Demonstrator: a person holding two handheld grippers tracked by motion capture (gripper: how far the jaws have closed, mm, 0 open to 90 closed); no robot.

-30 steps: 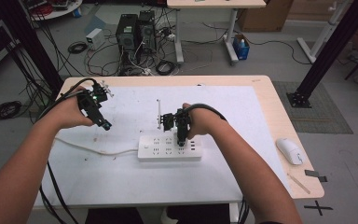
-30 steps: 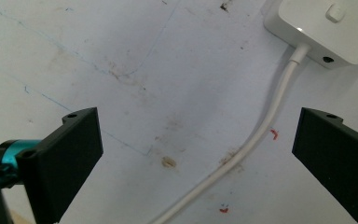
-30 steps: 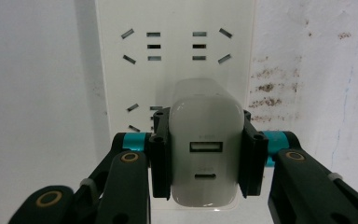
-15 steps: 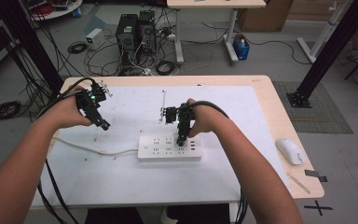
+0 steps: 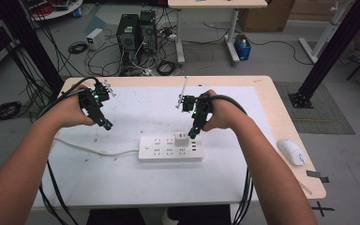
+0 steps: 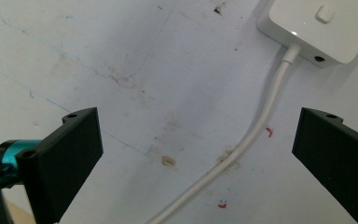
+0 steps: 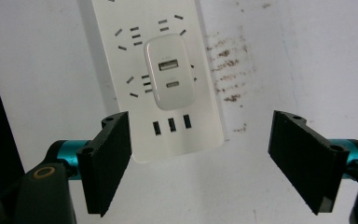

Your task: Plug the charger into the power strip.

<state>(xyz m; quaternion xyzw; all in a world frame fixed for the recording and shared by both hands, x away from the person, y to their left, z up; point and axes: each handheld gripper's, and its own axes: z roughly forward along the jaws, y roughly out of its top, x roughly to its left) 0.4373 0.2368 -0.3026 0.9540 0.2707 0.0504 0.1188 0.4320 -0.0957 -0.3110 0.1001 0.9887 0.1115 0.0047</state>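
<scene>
Lifted slightly off the power strip since a second ago, right gripper now hovering just above the white charger, jaws spread wide and holding nothing; left gripper hardly shifted, jaws likewise spread and empty over bare table at about 10 o'clock from the strip. Charger plugged upright into a socket toward the strip's right end, strip lying near the table's middle. Judged step: either releasing the charger after plugging or closing in to pull it; for a pull, best to lower straight down, centre both jaws on the charger's flat sides, close firmly, then draw straight up while steadying the strip with the left gripper. Seen along the right jaws: charger face with its two ports, three USB slots below at 6 o'clock, smudges on the table at 3 o'clock. Seen along the left jaws: strip's switch end at 1 o'clock and white cord curving down toward 6 o'clock. From the high view: a mouse at the table's right edge.
</scene>
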